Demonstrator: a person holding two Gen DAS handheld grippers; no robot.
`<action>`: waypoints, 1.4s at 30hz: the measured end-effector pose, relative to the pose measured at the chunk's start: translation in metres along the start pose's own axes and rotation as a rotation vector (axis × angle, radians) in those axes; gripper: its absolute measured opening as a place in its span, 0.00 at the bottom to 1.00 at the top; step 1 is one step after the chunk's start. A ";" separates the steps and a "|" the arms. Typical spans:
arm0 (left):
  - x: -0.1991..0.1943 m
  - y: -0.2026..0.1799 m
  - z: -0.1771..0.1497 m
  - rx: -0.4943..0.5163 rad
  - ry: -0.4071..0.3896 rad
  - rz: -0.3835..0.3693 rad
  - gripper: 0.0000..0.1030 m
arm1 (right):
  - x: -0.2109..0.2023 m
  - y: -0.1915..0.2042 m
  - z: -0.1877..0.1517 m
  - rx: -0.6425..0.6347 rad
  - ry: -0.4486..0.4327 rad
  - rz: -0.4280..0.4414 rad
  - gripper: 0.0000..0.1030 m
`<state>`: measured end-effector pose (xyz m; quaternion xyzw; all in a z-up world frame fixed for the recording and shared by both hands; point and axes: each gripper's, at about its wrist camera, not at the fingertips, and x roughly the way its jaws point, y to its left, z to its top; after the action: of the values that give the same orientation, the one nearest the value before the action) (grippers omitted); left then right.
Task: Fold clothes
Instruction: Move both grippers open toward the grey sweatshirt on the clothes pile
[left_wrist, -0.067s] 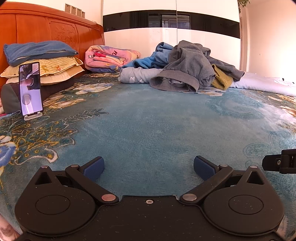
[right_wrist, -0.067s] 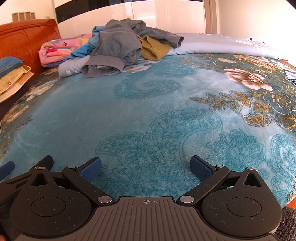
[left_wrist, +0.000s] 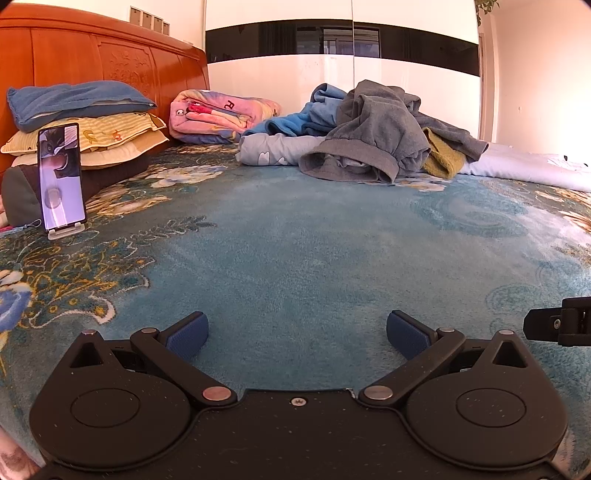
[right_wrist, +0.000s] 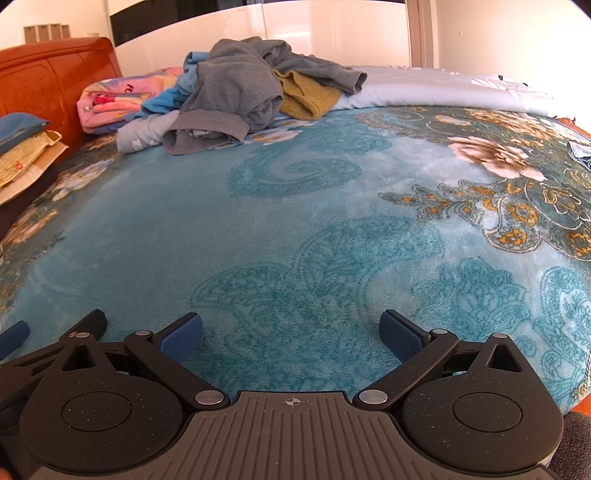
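Note:
A heap of clothes lies at the far side of the bed: a grey garment (left_wrist: 376, 133) on top, a blue one (left_wrist: 317, 114) behind it, a mustard one (left_wrist: 443, 158) to its right. The heap also shows in the right wrist view, with the grey garment (right_wrist: 236, 92) on top. My left gripper (left_wrist: 297, 330) is open and empty, low over the teal blanket (left_wrist: 295, 240), far from the heap. My right gripper (right_wrist: 291, 332) is open and empty over the blanket (right_wrist: 295, 206). Part of the right gripper shows at the right edge of the left wrist view (left_wrist: 557, 325).
A phone (left_wrist: 61, 177) stands on a holder at the left, by stacked pillows (left_wrist: 81, 122) and a wooden headboard (left_wrist: 110, 62). A folded pink quilt (left_wrist: 221, 114) lies beside the heap. A pale sheet (right_wrist: 443, 92) runs along the far edge. A white wardrobe (left_wrist: 332, 81) stands behind.

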<state>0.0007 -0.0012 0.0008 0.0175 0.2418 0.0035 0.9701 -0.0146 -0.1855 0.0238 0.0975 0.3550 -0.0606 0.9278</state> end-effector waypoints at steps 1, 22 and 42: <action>0.000 0.000 0.001 0.001 -0.001 -0.001 0.99 | -0.001 -0.001 0.001 -0.006 -0.003 0.004 1.00; 0.020 -0.025 0.109 0.043 -0.092 -0.028 0.99 | -0.011 -0.066 0.069 -0.047 -0.128 0.070 1.00; 0.113 -0.026 0.181 0.013 -0.036 -0.063 0.99 | 0.061 -0.072 0.198 -0.147 -0.093 0.000 1.00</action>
<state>0.1855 -0.0315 0.1069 0.0162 0.2248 -0.0287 0.9739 0.1450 -0.3024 0.1173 0.0264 0.3152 -0.0391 0.9479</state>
